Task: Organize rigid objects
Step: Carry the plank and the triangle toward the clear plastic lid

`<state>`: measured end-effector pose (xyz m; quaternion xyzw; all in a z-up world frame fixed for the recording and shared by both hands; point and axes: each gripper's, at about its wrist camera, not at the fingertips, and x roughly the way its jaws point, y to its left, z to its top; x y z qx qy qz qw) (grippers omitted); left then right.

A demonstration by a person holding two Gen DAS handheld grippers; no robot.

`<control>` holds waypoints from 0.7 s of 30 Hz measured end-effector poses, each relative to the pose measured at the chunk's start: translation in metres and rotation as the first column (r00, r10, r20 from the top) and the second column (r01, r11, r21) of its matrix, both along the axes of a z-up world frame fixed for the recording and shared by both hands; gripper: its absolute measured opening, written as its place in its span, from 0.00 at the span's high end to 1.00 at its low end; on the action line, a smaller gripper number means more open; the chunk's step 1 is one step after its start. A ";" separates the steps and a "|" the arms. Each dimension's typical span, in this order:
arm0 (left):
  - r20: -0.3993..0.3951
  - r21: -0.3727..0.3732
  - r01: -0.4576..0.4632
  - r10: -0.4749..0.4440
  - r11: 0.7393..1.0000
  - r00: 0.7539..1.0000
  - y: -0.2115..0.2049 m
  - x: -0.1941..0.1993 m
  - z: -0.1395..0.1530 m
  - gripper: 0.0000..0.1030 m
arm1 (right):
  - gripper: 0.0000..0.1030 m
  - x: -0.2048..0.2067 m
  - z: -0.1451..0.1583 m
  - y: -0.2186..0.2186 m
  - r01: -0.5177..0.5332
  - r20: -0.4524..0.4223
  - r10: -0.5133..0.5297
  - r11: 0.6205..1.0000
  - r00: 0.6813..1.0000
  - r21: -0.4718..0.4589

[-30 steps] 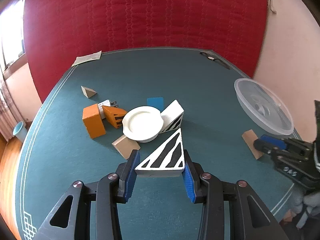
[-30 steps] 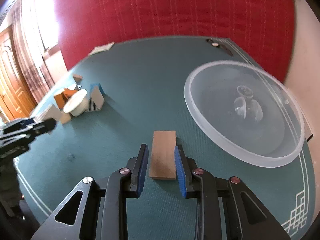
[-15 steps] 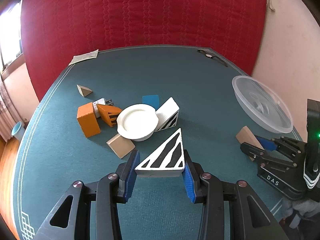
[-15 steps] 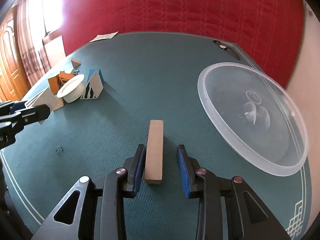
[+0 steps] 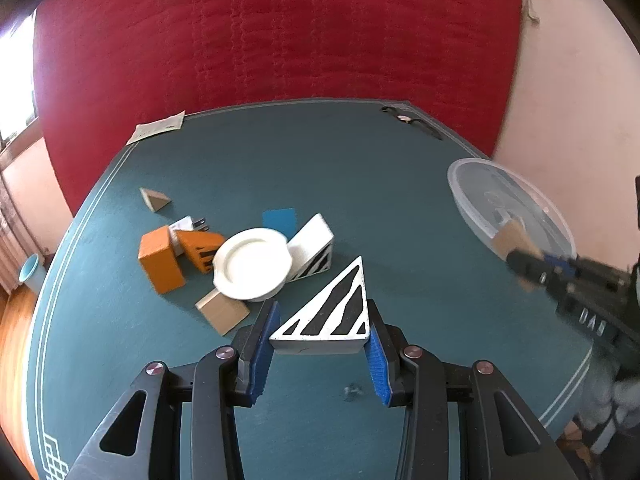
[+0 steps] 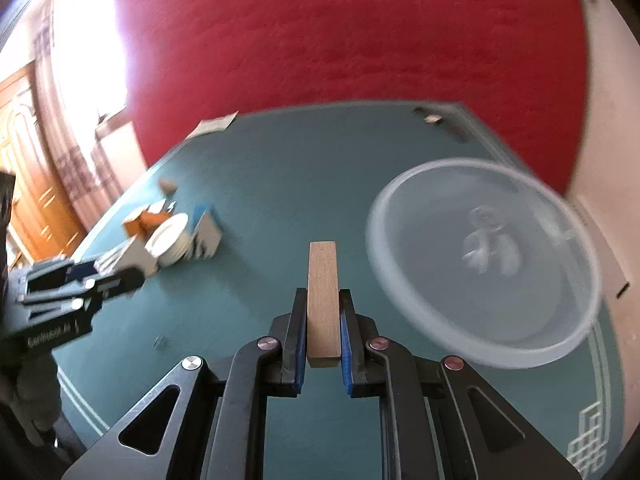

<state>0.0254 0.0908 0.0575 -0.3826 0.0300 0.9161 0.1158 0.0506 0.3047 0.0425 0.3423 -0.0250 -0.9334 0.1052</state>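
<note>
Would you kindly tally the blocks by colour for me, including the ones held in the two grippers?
White blocks with black stripes: 2
Orange blocks: 2
Plain wood blocks: 3
Blue block: 1
Total: 8

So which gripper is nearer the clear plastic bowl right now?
Right. The right gripper, shut on the wooden block, is just beside the clear plastic bowl. The left gripper, holding the striped wedge, is farther off by the white plate.
</note>
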 end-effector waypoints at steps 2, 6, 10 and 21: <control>-0.002 -0.003 0.011 -0.011 1.000 1.000 0.005 0.000 0.001 0.58 | 0.86 0.000 0.007 0.012 0.042 -0.018 -0.042 0.999 0.999 -0.005; -0.004 -0.006 0.031 -0.031 1.000 1.000 0.015 -0.002 0.003 0.58 | 0.86 -0.004 0.012 0.044 0.153 -0.035 -0.154 0.988 0.988 -0.009; -0.005 -0.015 0.054 -0.054 0.998 0.999 0.028 -0.003 0.004 0.58 | 0.86 -0.006 0.013 0.075 0.263 -0.052 -0.262 0.965 0.964 -0.005; -0.026 -0.059 0.154 -0.156 0.986 0.987 0.077 -0.009 0.015 0.58 | 0.83 -0.009 0.008 0.127 0.407 -0.054 -0.407 0.913 0.912 -0.016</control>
